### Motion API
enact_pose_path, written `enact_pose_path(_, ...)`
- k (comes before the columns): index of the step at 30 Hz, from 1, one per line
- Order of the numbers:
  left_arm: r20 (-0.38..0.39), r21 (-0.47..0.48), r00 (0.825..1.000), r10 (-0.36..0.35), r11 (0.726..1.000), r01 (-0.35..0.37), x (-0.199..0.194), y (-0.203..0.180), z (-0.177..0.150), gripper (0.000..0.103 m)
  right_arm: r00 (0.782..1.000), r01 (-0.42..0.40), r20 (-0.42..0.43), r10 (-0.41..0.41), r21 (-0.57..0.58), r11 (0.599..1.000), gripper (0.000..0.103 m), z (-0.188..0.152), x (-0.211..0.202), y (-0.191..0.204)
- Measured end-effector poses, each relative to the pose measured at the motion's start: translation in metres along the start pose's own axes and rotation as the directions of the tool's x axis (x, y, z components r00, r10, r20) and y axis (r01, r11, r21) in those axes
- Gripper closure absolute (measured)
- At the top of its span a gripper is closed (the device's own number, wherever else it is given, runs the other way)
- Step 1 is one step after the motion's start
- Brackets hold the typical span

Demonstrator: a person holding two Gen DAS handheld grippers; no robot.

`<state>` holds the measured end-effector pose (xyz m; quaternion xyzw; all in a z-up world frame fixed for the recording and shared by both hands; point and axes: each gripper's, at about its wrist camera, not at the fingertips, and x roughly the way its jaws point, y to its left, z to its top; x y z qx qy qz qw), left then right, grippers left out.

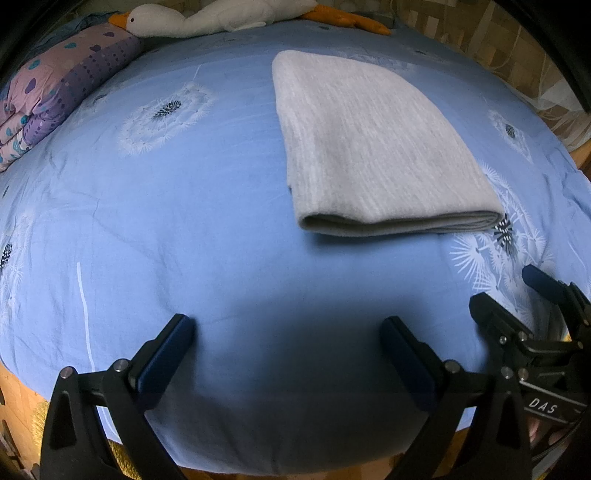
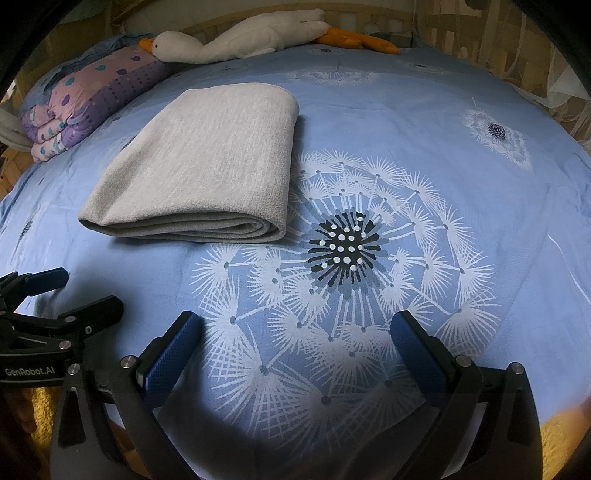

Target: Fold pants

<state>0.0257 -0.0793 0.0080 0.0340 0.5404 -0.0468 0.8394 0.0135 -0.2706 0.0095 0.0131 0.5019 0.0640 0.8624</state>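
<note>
The light grey pants (image 1: 373,147) lie folded into a thick flat rectangle on the blue bed sheet (image 1: 184,229); the stacked layers show at the near edge. They also show in the right wrist view (image 2: 207,166), at the centre left. My left gripper (image 1: 288,332) is open and empty, above the sheet short of the pants' near edge. My right gripper (image 2: 297,332) is open and empty, above a large dandelion print, to the right of and nearer than the pants. Each gripper shows in the other's view, the right gripper (image 1: 517,291) and the left gripper (image 2: 74,291).
A folded pink and purple quilt (image 1: 55,92) lies at the far left. A white plush goose (image 1: 207,18) lies along the head of the bed. A wooden bed rail and netting (image 2: 517,48) stand at the far right. The bed's near edge (image 1: 258,469) is just below the grippers.
</note>
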Motion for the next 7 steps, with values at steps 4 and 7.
enact_pose_path(4,0.0,0.0,1.0,0.0,1.0,0.0,-0.0001,0.0001,0.0,0.0,1.0,0.0,0.0,0.0,0.0,1.0,0.0,-0.0001,-0.0001,0.0001)
enact_pose_path(7,-0.001,0.001,1.0,-0.001,1.0,0.001,-0.0001,0.0002,0.0,0.0,1.0,0.002,0.0,-0.002,-0.001,1.0,0.0,0.0009,0.0004,0.0005)
